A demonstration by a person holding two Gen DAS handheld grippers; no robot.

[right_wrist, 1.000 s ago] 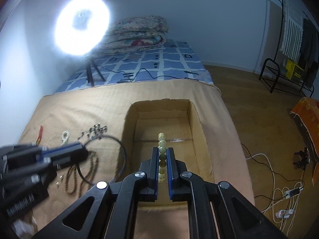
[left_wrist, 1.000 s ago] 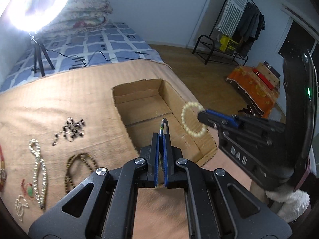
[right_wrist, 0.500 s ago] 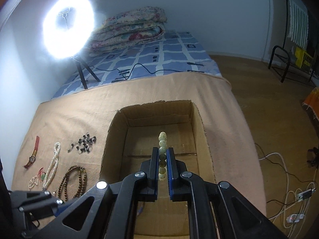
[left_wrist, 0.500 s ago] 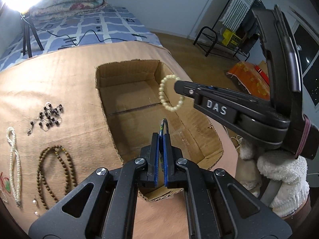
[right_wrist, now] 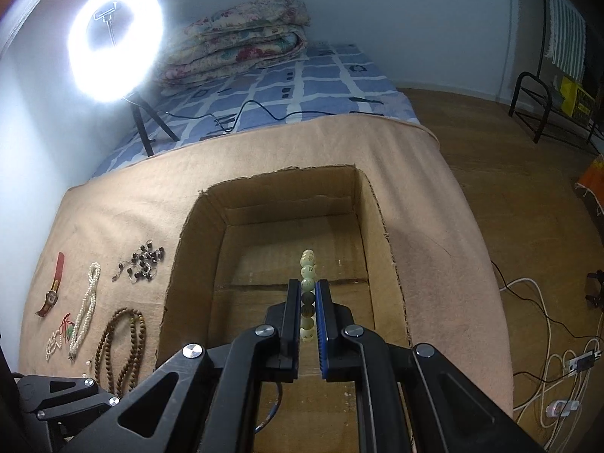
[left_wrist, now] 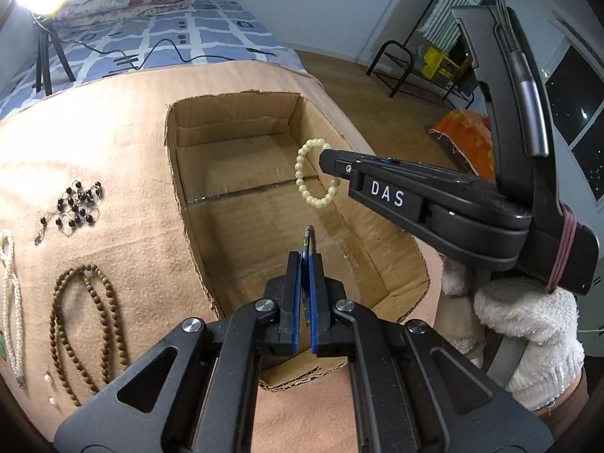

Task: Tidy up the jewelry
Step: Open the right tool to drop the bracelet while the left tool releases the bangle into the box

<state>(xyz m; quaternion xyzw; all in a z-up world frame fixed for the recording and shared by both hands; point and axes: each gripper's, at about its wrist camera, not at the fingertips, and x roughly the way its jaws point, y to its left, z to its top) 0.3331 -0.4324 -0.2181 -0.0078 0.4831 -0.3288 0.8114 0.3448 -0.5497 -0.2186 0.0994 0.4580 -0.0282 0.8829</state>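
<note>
- Beaded strands on tan cloth, left of frame: wooden bead necklace [left_wrist: 88, 324] is limp, light; lift at mid-loop.
- left gripper [left_wrist: 305, 260]: jaws clamped on thin blue bangle [left_wrist: 307, 239], stiff, over cardboard box [left_wrist: 234, 204].
- right gripper [right_wrist: 307, 298]: jaws pinching pale bead bracelet [left_wrist: 315, 173], centre-right, above box; beads smooth, may slip.

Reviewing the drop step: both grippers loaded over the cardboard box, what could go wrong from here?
1. The cream bead bracelet hangs near the cardboard box's right wall; released there, it may land on the rim.
2. The left gripper pinches only a thin bangle edge; it could slip.
3. Dropped together, they may tangle.
</note>
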